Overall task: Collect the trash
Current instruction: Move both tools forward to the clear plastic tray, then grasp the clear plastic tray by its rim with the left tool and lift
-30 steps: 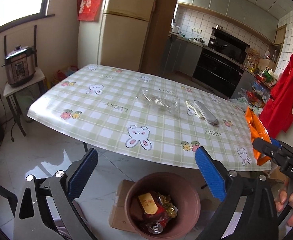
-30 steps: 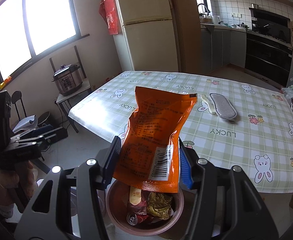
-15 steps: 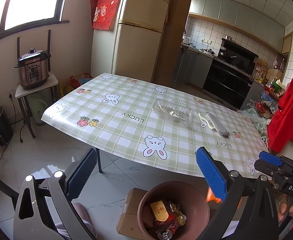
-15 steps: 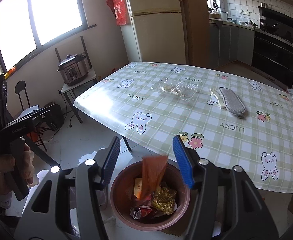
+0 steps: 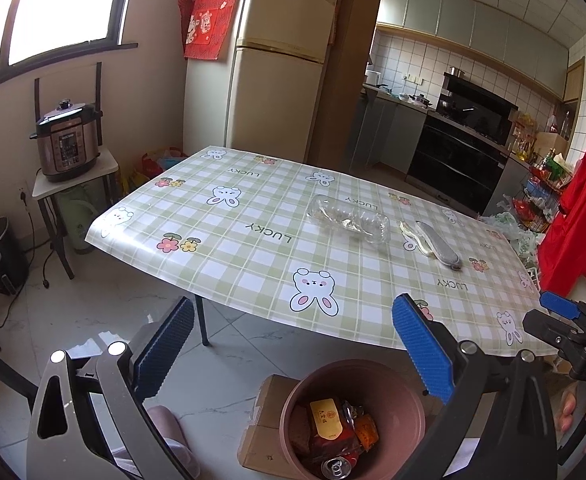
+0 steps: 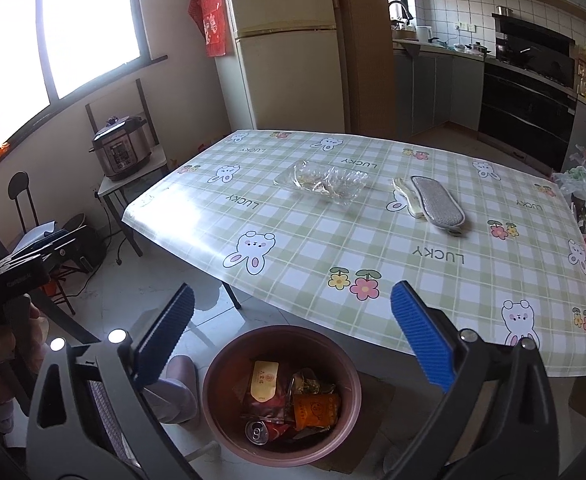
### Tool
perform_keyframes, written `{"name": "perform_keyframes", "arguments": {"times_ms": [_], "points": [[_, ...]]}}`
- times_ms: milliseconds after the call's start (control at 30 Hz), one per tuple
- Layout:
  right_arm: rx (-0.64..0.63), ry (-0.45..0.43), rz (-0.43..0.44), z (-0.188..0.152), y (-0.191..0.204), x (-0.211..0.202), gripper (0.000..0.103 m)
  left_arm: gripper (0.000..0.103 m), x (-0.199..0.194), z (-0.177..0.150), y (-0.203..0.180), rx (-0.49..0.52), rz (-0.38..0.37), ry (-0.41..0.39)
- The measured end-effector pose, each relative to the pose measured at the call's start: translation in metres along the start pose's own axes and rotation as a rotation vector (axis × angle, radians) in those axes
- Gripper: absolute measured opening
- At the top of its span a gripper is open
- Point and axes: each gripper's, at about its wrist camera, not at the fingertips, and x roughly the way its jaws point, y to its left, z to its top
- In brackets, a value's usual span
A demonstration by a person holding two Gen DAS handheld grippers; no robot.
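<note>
A brown round trash bin (image 6: 221,408) (image 5: 409,396) stands on the floor by the table's near edge, holding wrappers, a can and the orange packet (image 6: 316,411). A crushed clear plastic bottle (image 5: 349,220) (image 6: 321,182) lies on the checked tablecloth. My left gripper (image 5: 293,344) is open and empty above the bin. My right gripper (image 6: 291,332) is open and empty above the bin; it also shows at the right of the left wrist view (image 5: 561,312).
A grey insole with a white strip (image 6: 437,204) (image 5: 437,240) lies on the table (image 6: 413,264). A cardboard box (image 5: 265,432) sits under the bin. A pressure cooker (image 5: 67,140) stands on a side table at the left. A chair (image 6: 25,208) is at the left.
My right gripper opened and let go of the orange packet, which fell into the bin. Both grippers have risen and tilted up slightly.
</note>
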Motion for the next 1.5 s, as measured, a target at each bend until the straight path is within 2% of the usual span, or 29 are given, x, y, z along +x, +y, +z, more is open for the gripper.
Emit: {"name": "perform_keyframes", "arguments": {"times_ms": [500,733,900,1033,1200,1267,1367,1500], "points": [[0.023,0.031,-0.010,-0.004,-0.010,0.014,0.097,0.097,0.011,-0.005,0.003,-0.009,0.008,0.034],[0.045,0.053,-0.035,-0.005,-0.028,0.030,0.097,0.097,0.032,-0.005,0.002,0.003,0.006,0.071],[0.055,0.065,-0.063,0.001,-0.053,0.048,0.097,0.097,0.061,0.007,-0.004,-0.009,-0.036,0.103],[0.063,0.077,-0.090,0.010,-0.078,0.068,0.097,0.096,0.100,0.018,-0.014,-0.046,-0.090,0.153],[0.066,0.088,-0.101,0.026,-0.112,0.102,0.097,0.076,0.169,0.042,-0.044,-0.055,-0.165,0.211],[0.061,0.090,-0.112,0.033,-0.124,0.115,0.097,0.065,0.202,0.053,-0.056,-0.074,-0.195,0.239],[0.064,0.095,-0.118,0.042,-0.141,0.135,0.097,0.054,0.256,0.065,-0.070,-0.122,-0.224,0.287],[0.068,0.098,-0.129,0.051,-0.158,0.158,0.097,0.050,0.325,0.071,-0.080,-0.181,-0.213,0.372]]}}
